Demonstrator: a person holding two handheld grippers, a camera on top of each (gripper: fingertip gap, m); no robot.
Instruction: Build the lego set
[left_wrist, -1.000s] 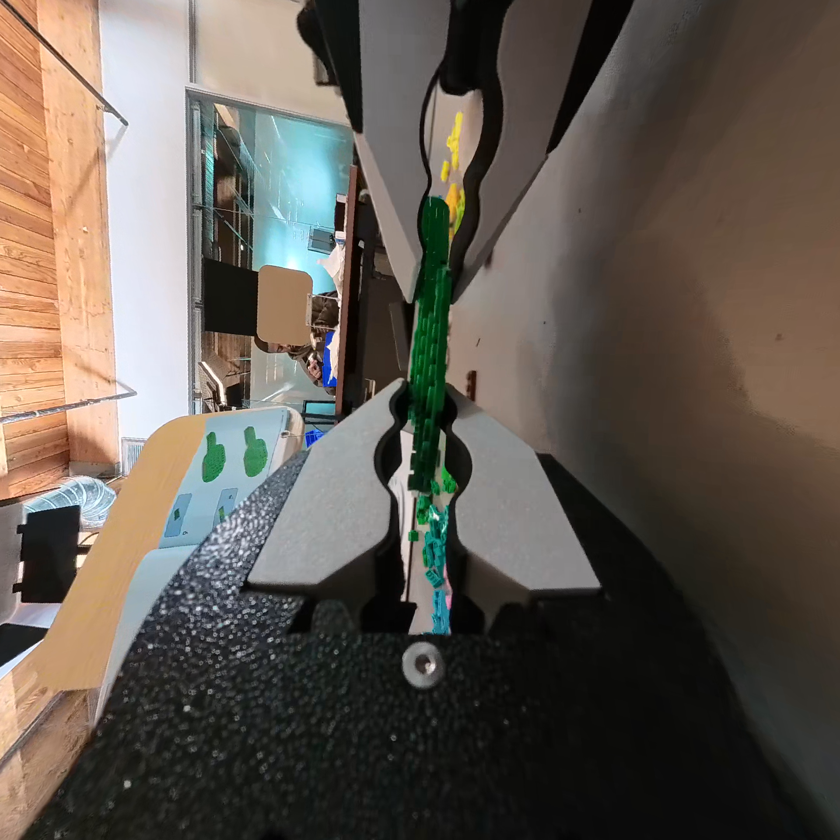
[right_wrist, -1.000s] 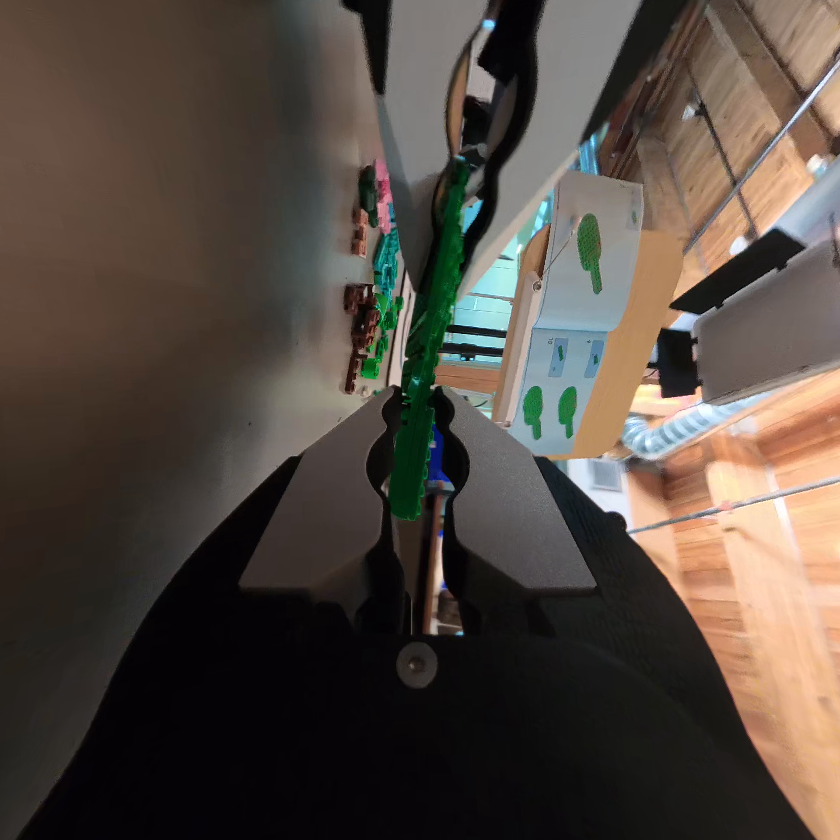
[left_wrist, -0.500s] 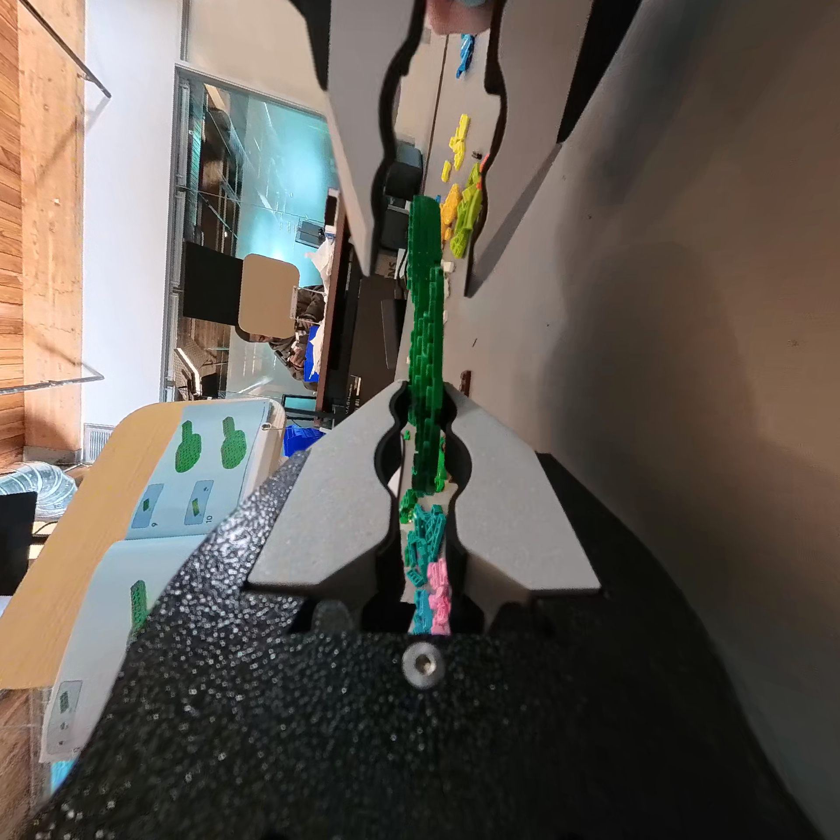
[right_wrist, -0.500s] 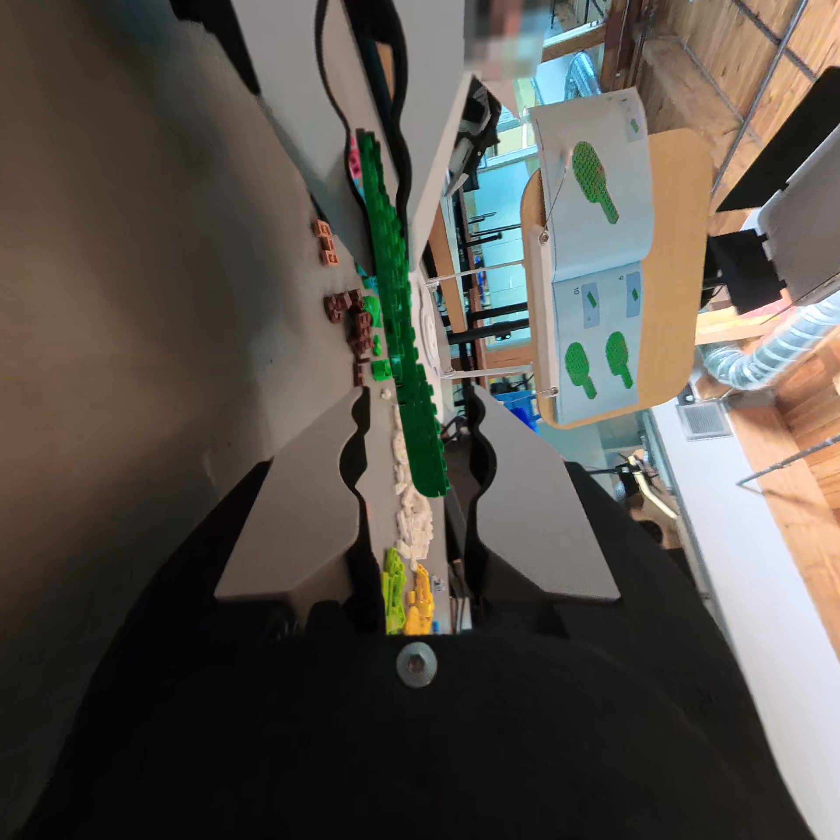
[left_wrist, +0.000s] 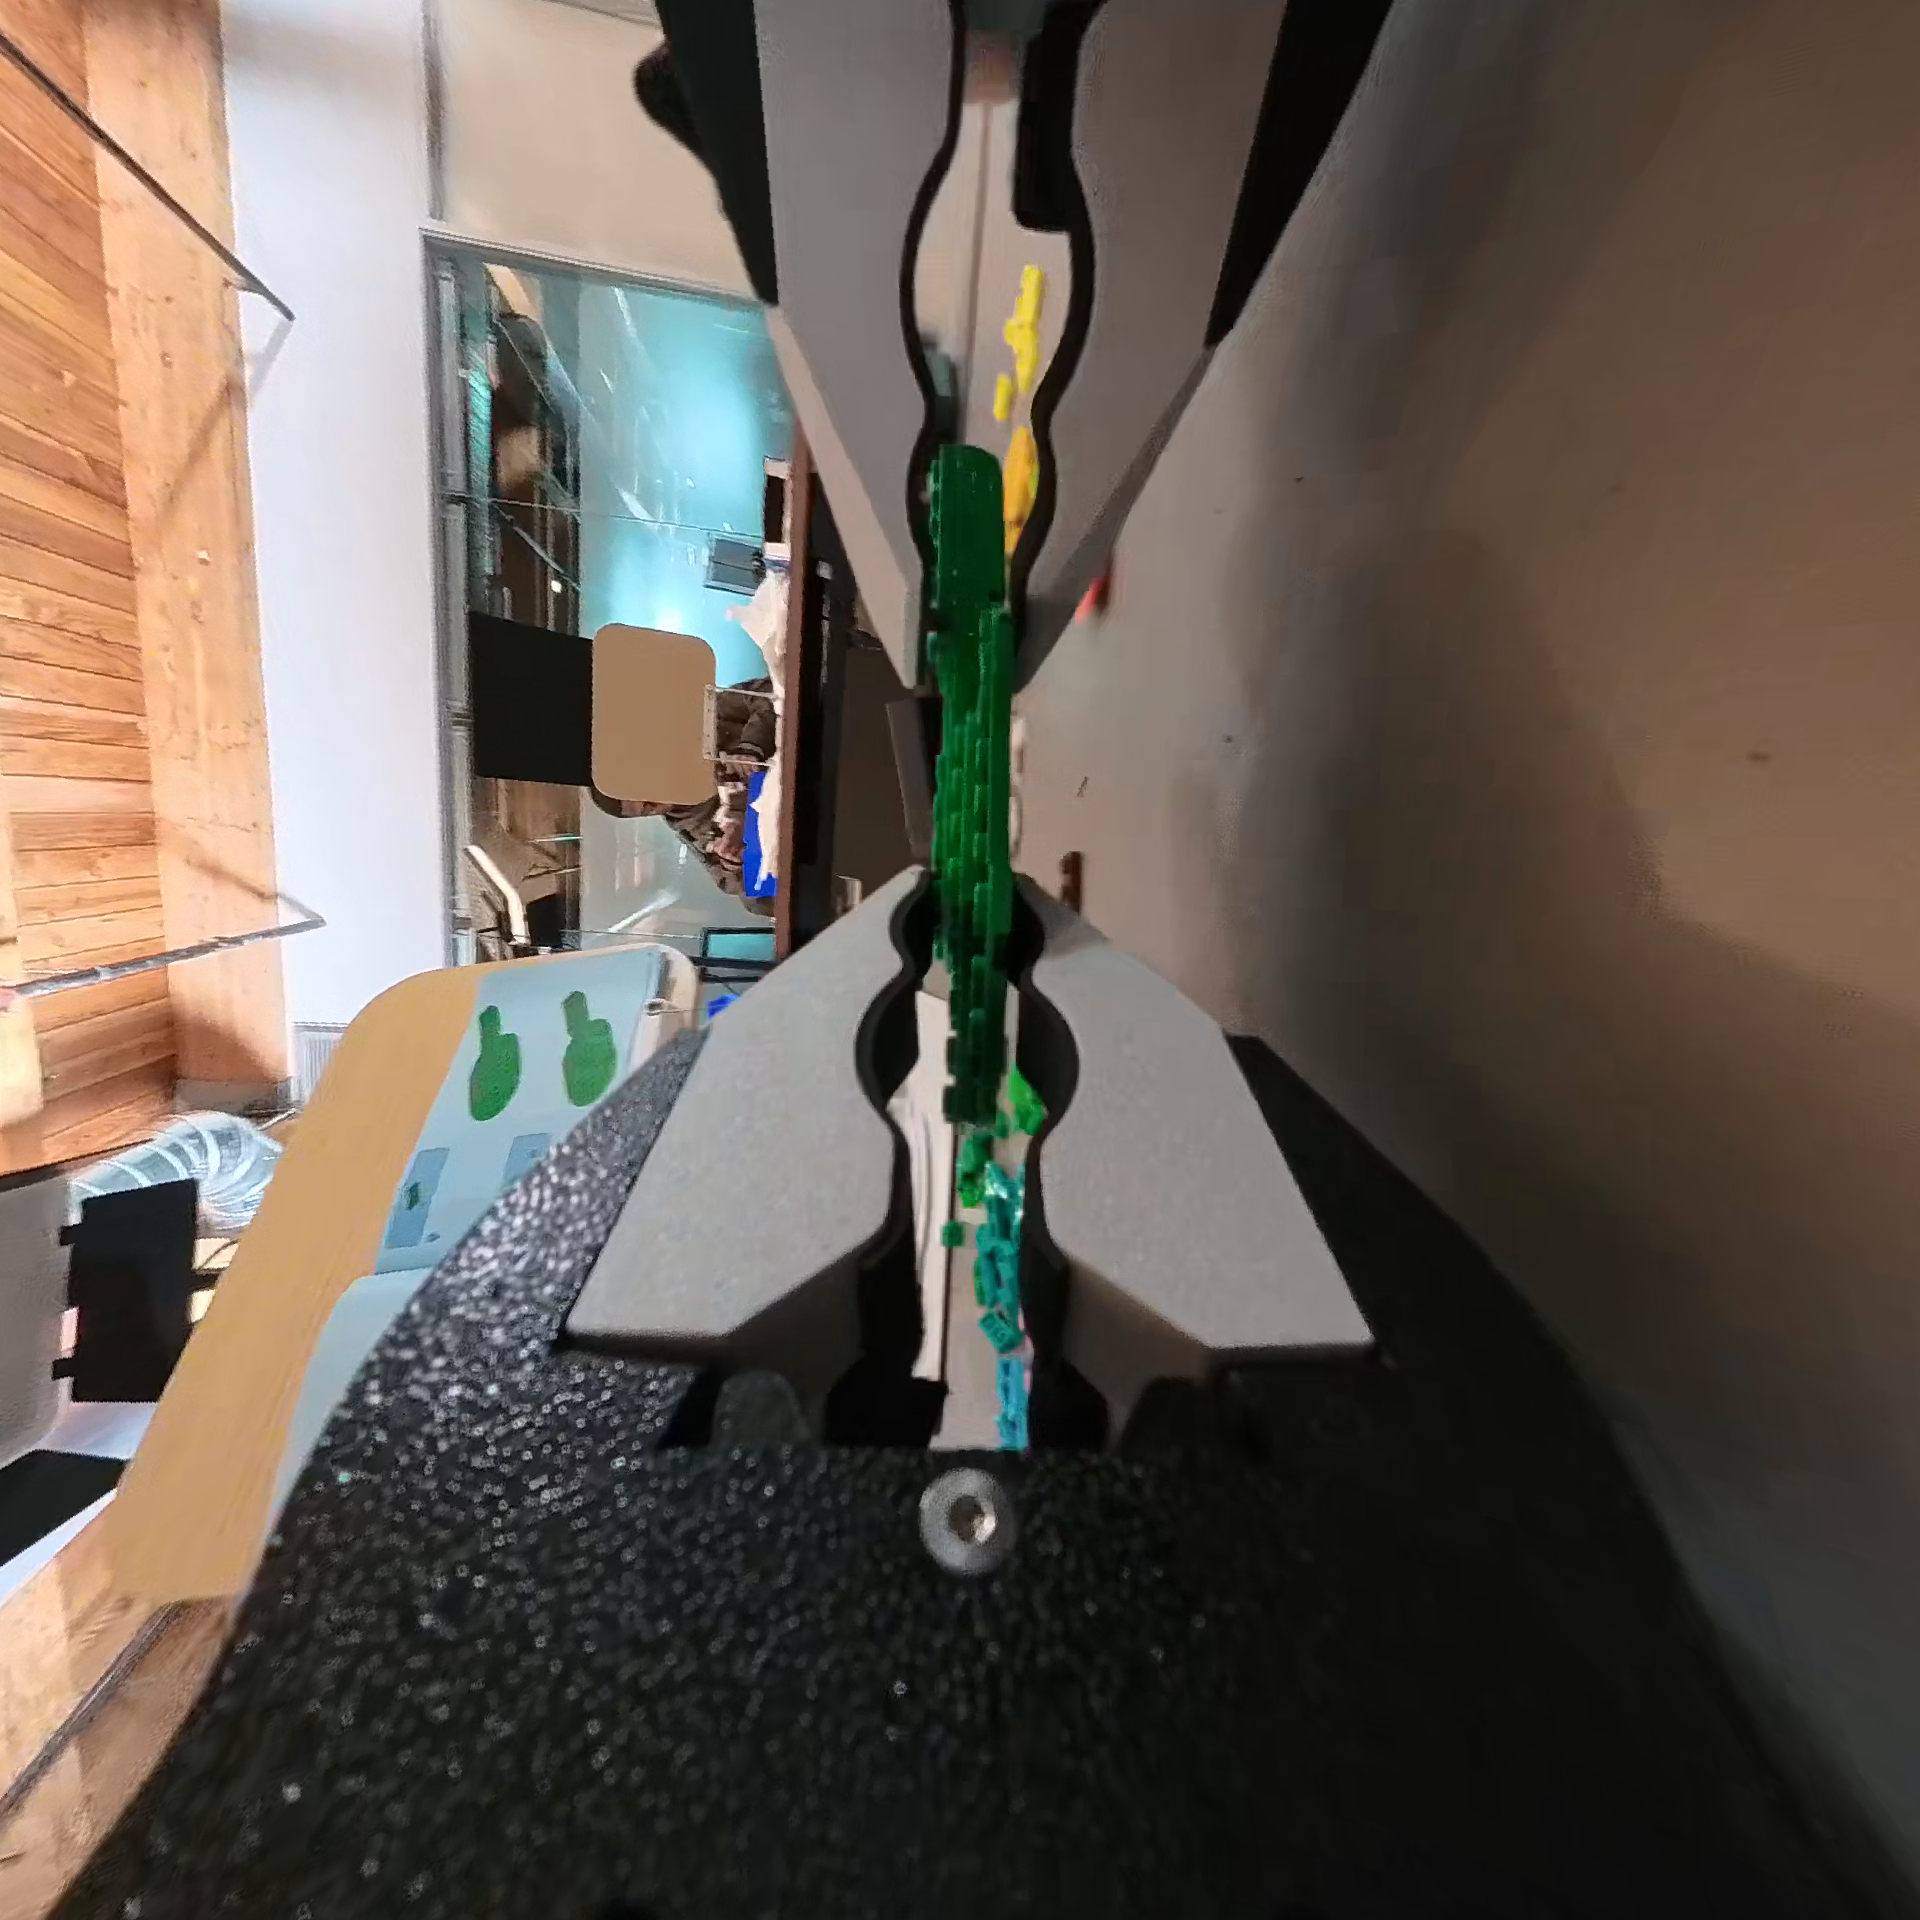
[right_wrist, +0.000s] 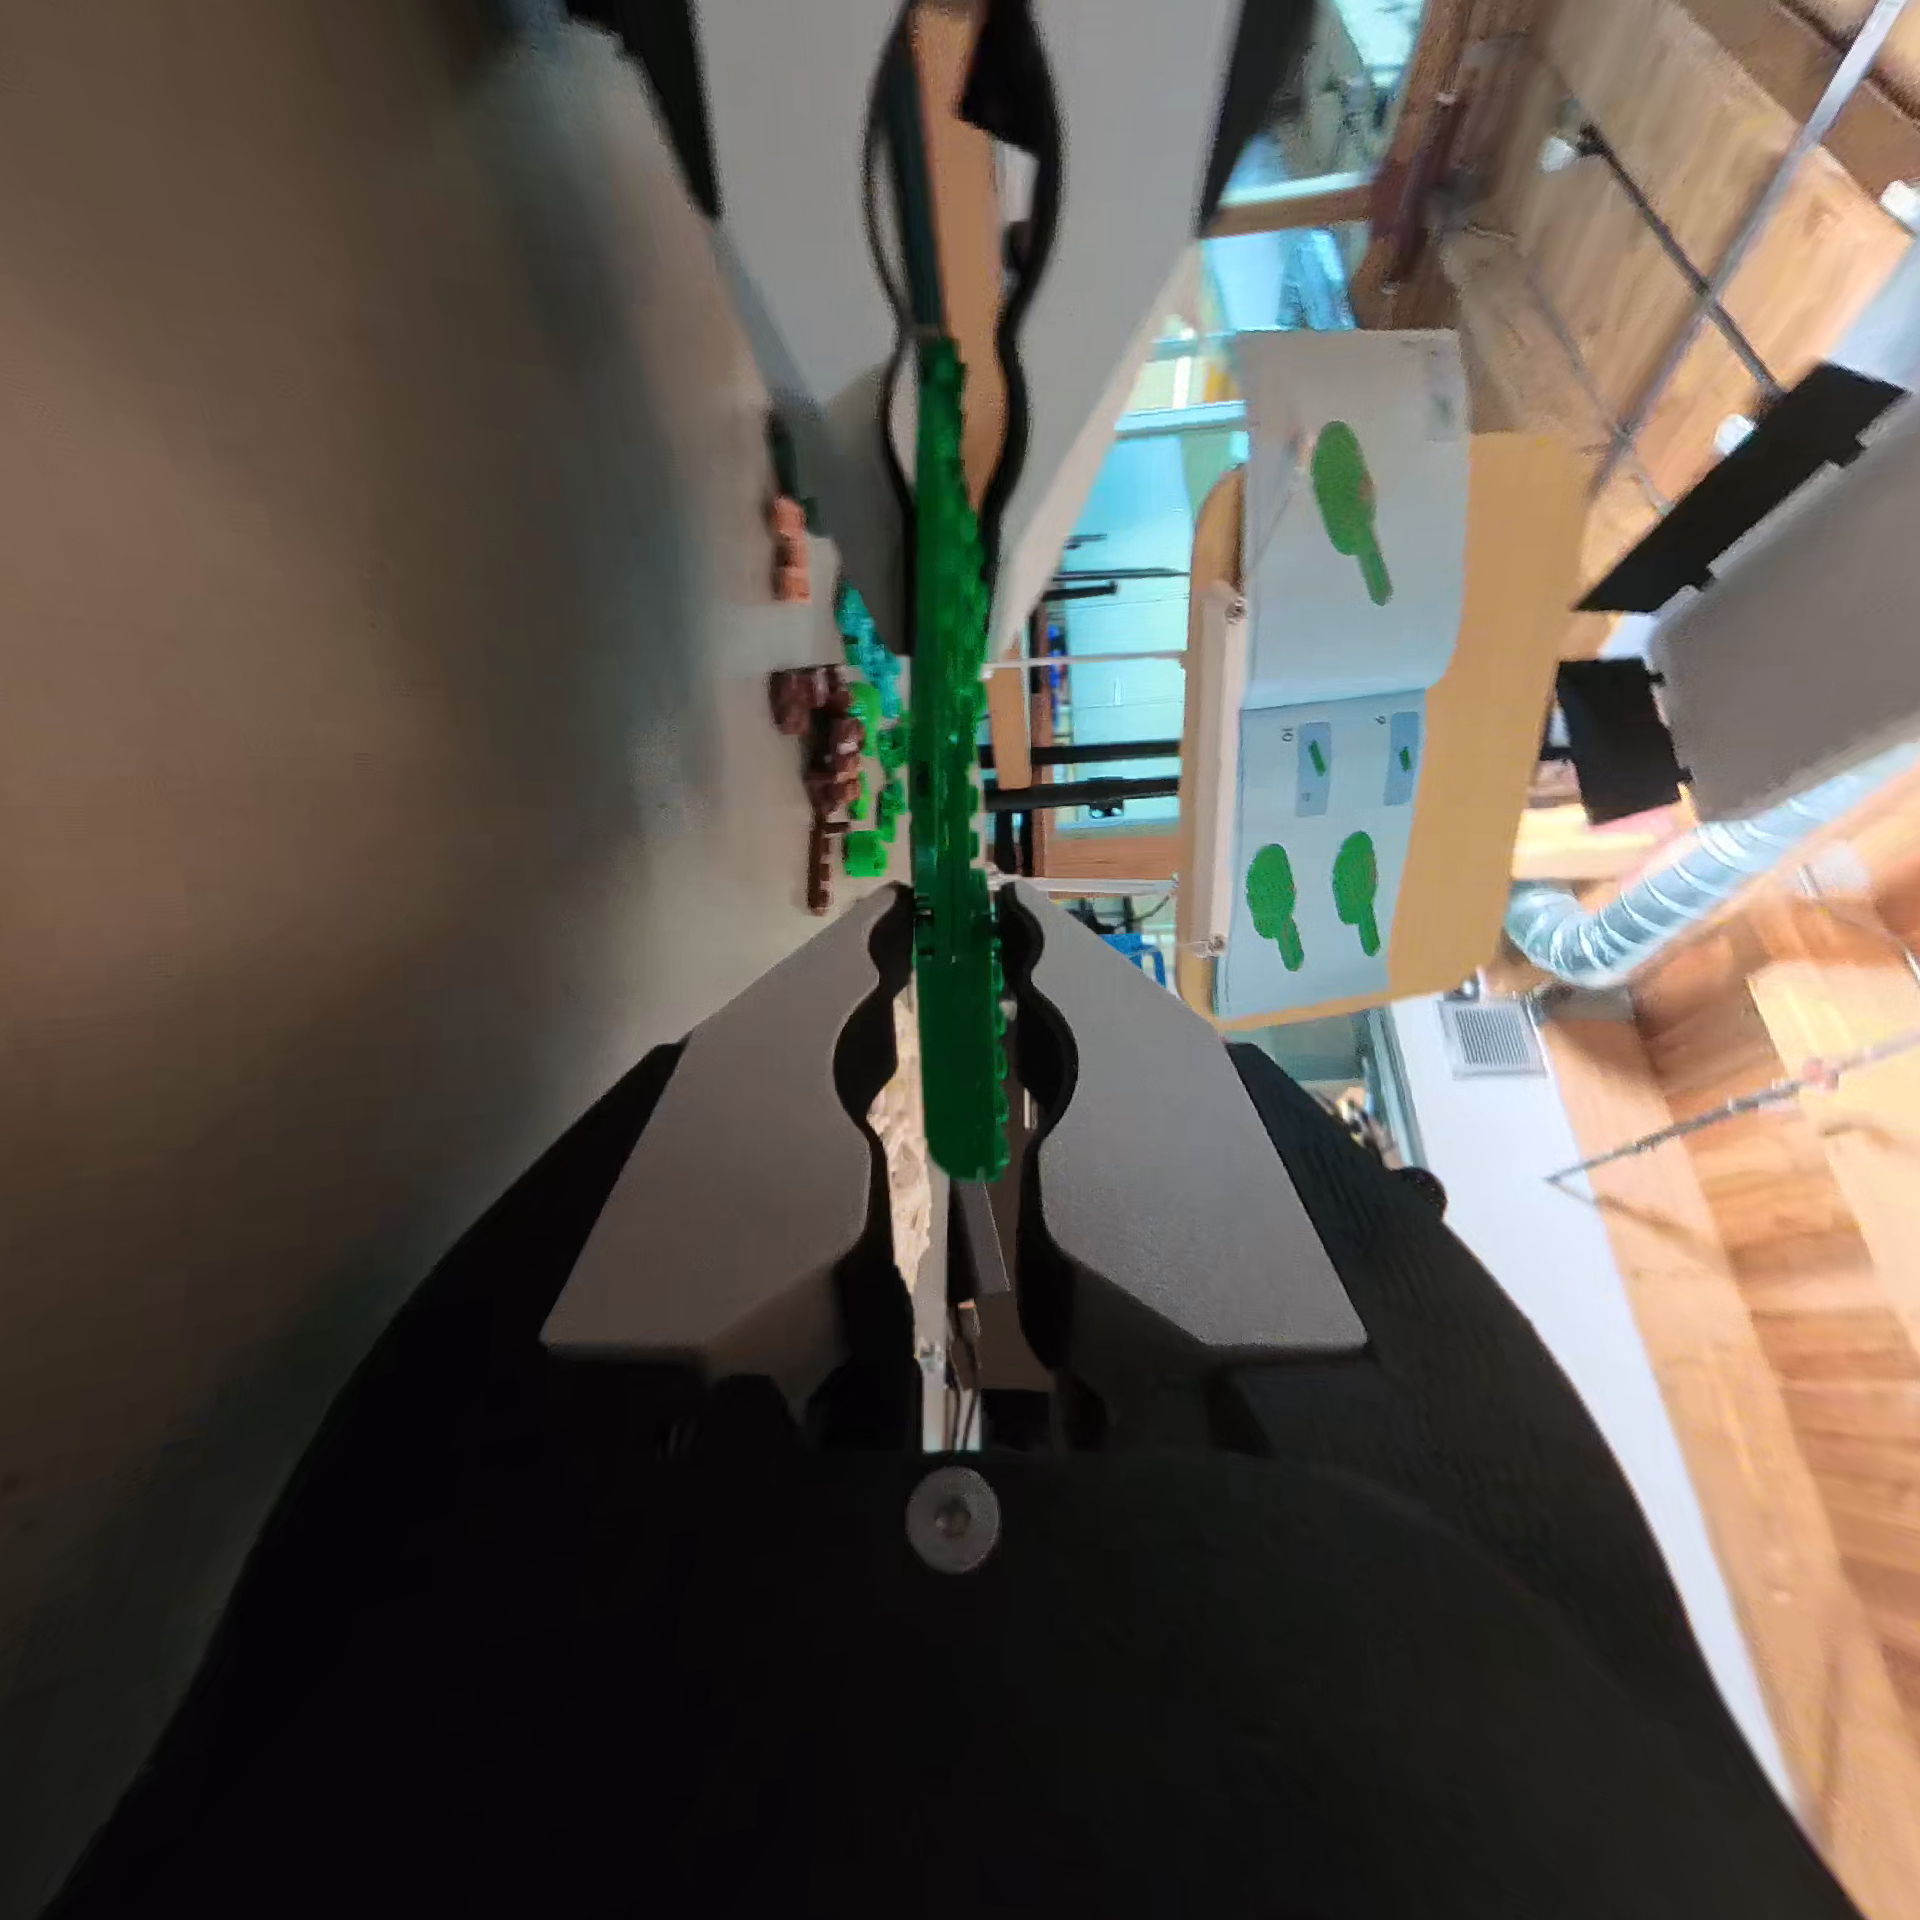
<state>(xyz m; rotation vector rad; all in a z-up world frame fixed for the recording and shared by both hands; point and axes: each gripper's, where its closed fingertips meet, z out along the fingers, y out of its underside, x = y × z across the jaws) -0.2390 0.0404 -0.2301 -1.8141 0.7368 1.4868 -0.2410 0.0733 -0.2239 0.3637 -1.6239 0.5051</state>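
While both grippers face each other across the same piece, the green brick plate (left_wrist: 971, 790) serves as the landmark: it is held edge-on, clear of the grey worktop (left_wrist: 1507, 727), with one end in each set of fingers.

Left of the plate in the left wrist view stands an open instruction booklet (left_wrist: 540, 1060) on a wooden stand, showing green shapes. The left gripper (left_wrist: 971, 914) has its fingers (left_wrist: 831, 997) closed on the near end of the plate, both tips pressed against its faces. Just right of the plate and below it lie loose teal bricks (left_wrist: 1000, 1268) on the worktop, and beyond its far end yellow bricks (left_wrist: 1023, 332).

In the right wrist view, brown bricks (right_wrist: 826, 769) and small green bricks (right_wrist: 868, 831) lie on the worktop just left of the plate. The right gripper (right_wrist: 958, 904) clamps the other end of the plate, its fingers (right_wrist: 1101, 1008) bearing on the studded side and the flat side alike. The booklet stands to the right.

To handle such a two-ended hold well, the judgement is that both grips should stay square to the plate's faces and move as one; any twist between them would likely flex the thin plate or pop pieces off it.
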